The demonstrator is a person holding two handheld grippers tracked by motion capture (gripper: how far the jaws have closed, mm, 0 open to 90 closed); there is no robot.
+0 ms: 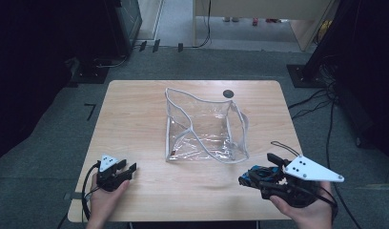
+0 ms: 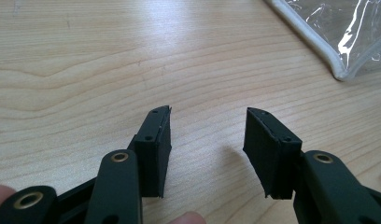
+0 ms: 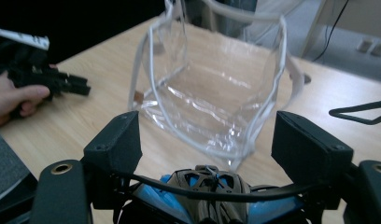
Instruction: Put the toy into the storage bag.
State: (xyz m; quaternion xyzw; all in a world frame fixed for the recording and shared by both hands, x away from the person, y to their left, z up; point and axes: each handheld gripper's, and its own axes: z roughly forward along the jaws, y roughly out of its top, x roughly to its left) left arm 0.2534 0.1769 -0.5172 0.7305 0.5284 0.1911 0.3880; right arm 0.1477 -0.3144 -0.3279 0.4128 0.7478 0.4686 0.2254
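- Clear plastic bag (image 1: 204,129) with white piping stood open near the middle of the wooden desk (image 1: 135,119), its mouth upward and its walls sagging unevenly.
- In the right gripper view the bag (image 3: 212,88) rose just beyond the jaws, its floor resting on the desk (image 3: 100,79) and a small brown tab at its lower left corner.
- The left tool (image 1: 122,171) lay low at the desk's near left corner, held in the person's left hand (image 1: 106,200), well apart from the bag.
- Its jaws stood wide apart with nothing between them; the left gripper view showed bare desk (image 2: 109,60) in the gap of the left tool (image 2: 207,135), and a corner of the bag (image 2: 340,42) at upper right.
- The right tool (image 1: 259,175) sat at the near right of the desk in the right hand (image 1: 307,212), near the bag's front right corner but not touching it.
- A blue and brown object (image 1: 260,173), crossed by a thin black cord, sat at that tool's jaws; what it was could not be told.
- In the right gripper view the blue and brown object (image 3: 212,193) lay low between the jaws of the right tool (image 3: 207,144), whose pads stood well apart above it; whether they pressed it could not be told.
- The left tool (image 3: 69,84) showed far off in that view.
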